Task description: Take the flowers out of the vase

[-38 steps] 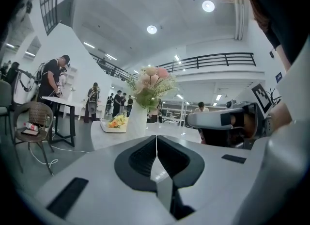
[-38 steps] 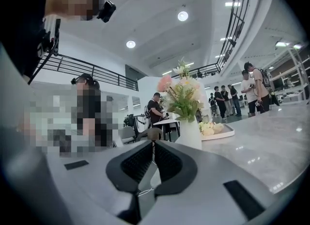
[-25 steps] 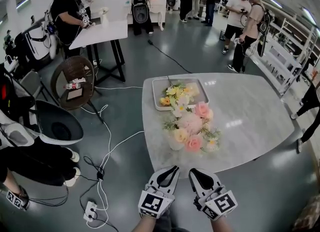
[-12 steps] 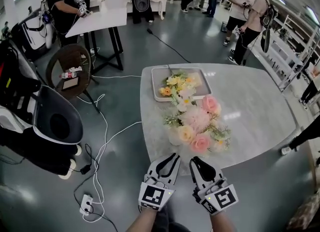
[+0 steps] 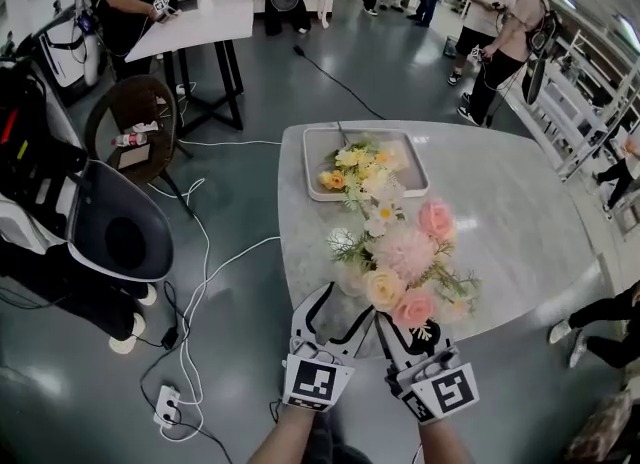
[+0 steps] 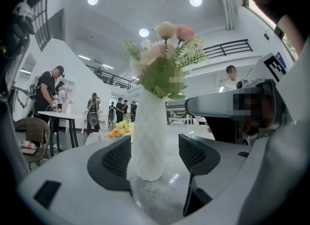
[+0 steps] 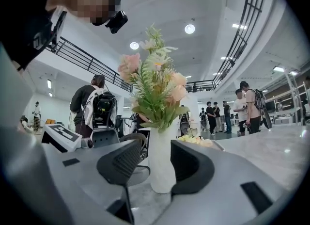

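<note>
Nearest the camera, the left gripper [image 5: 345, 304] and the right gripper [image 5: 405, 330], both pinched shut a moment ago and hanging back from the table, have come forward to the near rim of the pale grey marble-look table [image 5: 520, 222]. Their jaws are now opening, the left pair spread wide and the right less so, and neither holds anything. Just beyond the tips the tall white vase [image 5: 350, 277] stands upright near the table's edge, framed between the pads in each gripper view but untouched. The bunch of pink, cream and white flowers [image 5: 405, 257] is still in it. Farther back, a shallow white rectangular tray [image 5: 312, 167] holds yellow and orange blooms [image 5: 360, 164]. To my eye the reach is ending and the grasp is being set up, probably one gripper to steady the vase and the other to draw the stems
</note>
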The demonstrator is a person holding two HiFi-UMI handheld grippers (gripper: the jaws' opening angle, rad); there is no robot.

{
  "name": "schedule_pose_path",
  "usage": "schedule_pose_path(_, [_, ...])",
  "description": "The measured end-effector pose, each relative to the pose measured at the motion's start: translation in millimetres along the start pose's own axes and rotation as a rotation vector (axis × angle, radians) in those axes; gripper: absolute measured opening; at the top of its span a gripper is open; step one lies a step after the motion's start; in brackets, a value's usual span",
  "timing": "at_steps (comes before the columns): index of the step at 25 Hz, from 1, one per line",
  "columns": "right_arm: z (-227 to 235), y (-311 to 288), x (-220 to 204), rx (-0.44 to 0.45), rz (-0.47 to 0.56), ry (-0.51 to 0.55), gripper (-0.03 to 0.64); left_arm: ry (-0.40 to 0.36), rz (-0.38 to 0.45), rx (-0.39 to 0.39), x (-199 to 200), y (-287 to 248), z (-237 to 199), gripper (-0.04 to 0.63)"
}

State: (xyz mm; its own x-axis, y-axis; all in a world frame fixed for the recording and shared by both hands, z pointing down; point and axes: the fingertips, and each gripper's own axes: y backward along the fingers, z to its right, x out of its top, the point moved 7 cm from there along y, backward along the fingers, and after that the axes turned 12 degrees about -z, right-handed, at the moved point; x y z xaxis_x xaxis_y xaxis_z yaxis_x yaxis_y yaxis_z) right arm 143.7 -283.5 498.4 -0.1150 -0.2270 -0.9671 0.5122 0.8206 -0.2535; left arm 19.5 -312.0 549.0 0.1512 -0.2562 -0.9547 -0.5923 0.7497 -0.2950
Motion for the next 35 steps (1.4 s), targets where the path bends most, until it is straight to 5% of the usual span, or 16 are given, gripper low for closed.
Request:
schedule_pose_path(14, [18,-30,22,0.024,0.073,0.025,0.264,-0.15,-0.041,0.0,12,-39,-8,0.319])
schedule_pose_path(35, [26,-47,63,0.097,0.161,0.02,0.235,-0.17,-0.037,-0.046,20,-45,-12,0.302])
